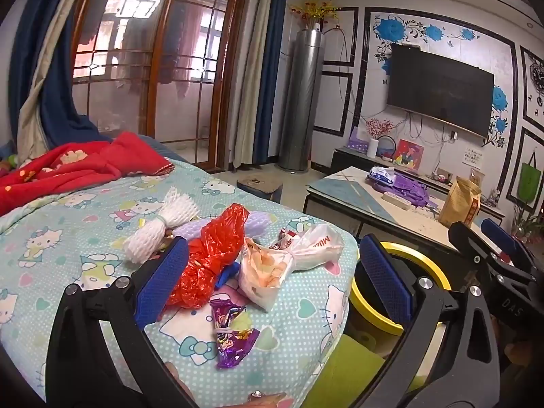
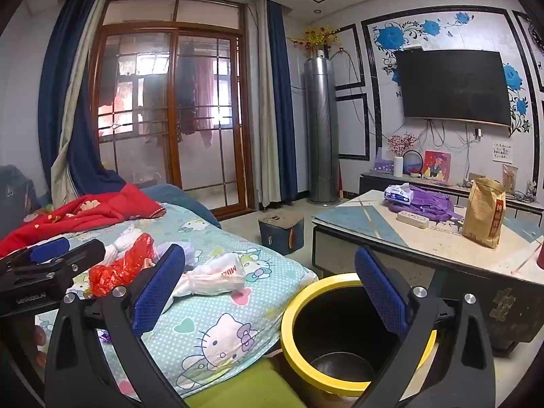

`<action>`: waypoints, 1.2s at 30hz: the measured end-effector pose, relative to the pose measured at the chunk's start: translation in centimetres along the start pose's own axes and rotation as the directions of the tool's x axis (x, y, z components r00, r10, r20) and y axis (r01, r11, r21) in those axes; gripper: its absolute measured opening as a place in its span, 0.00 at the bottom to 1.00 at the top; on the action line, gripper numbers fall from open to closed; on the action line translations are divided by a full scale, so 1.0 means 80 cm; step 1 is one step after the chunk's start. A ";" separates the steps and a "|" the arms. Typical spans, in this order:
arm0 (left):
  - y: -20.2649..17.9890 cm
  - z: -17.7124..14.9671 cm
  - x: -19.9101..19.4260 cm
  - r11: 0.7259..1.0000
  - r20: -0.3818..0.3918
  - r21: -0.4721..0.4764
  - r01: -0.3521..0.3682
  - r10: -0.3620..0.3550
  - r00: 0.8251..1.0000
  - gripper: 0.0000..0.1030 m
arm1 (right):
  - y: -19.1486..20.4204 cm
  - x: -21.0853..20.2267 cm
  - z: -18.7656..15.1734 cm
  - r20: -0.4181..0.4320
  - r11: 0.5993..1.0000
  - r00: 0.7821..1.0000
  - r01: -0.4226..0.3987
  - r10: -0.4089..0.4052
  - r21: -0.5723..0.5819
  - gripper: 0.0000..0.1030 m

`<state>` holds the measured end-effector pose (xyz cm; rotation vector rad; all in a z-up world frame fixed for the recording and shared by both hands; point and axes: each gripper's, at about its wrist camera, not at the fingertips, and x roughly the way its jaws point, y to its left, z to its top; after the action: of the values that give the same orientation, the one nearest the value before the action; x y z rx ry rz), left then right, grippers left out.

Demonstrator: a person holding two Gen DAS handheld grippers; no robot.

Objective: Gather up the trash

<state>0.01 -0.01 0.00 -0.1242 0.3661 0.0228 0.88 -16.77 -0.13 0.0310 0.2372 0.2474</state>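
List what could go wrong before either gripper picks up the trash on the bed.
The red plastic bag touches the white plastic bags, so one grab may drag several pieces. The purple wrapper lies flat on soft bedding; fingertips could snag the sheet. The yellow-rimmed bin sits below the bed's edge, so drops may miss.

Both wrist views share bed (image 1: 102, 204) (near).

Home bedroom, bed (image 1: 102, 204), television (image 1: 438, 91) (wall-mounted)

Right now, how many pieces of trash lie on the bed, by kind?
Foam fruit nets: 2, white and pale purple
Red plastic bag: 1
Clear printed bags: 2, and
Purple snack wrapper: 1
Total: 6
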 end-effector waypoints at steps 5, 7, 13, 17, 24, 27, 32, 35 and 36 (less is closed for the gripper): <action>-0.001 0.002 0.002 1.000 0.001 -0.001 0.001 -0.001 1.000 0.90 | -0.005 0.006 0.001 -0.023 1.000 1.000 0.004 -0.003 0.021 0.94; -0.003 0.004 0.004 1.000 0.000 0.002 -0.001 0.001 1.000 0.90 | -0.003 0.005 0.002 -0.019 1.000 1.000 0.002 -0.002 0.016 0.94; -0.005 0.006 -0.006 1.000 0.009 0.003 0.018 -0.018 1.000 0.90 | 0.001 0.010 -0.001 -0.032 1.000 0.999 0.005 -0.005 0.005 0.94; -0.005 0.001 -0.006 1.000 0.012 0.002 0.028 -0.028 1.000 0.90 | -0.001 0.012 -0.002 -0.034 1.000 0.999 0.009 -0.008 0.005 0.94; -0.005 0.000 -0.005 1.000 0.016 0.004 0.027 -0.027 1.000 0.90 | 0.001 0.011 -0.003 -0.033 1.000 0.999 0.005 -0.005 0.001 0.94; -0.004 0.001 -0.006 1.000 0.017 0.003 0.026 -0.026 0.999 0.90 | 0.002 0.011 -0.004 -0.033 1.000 0.999 0.007 -0.007 0.002 0.94; -0.004 0.001 -0.006 1.000 0.018 0.001 0.024 -0.024 1.000 0.90 | 0.001 0.012 -0.005 -0.034 1.000 0.999 0.009 -0.009 0.003 0.94; -0.004 0.000 -0.006 1.000 0.019 0.002 0.025 -0.025 0.999 0.90 | 0.000 0.012 -0.007 -0.034 1.000 0.999 0.011 -0.010 0.004 0.94; -0.004 0.000 -0.006 1.000 0.020 0.003 0.024 -0.024 1.000 0.90 | 0.000 0.012 -0.007 -0.034 1.000 0.999 0.011 -0.010 0.004 0.94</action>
<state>-0.41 -0.34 0.23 -0.1252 0.3448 -0.0004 1.67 -16.53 -0.90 0.0301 0.2719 0.2371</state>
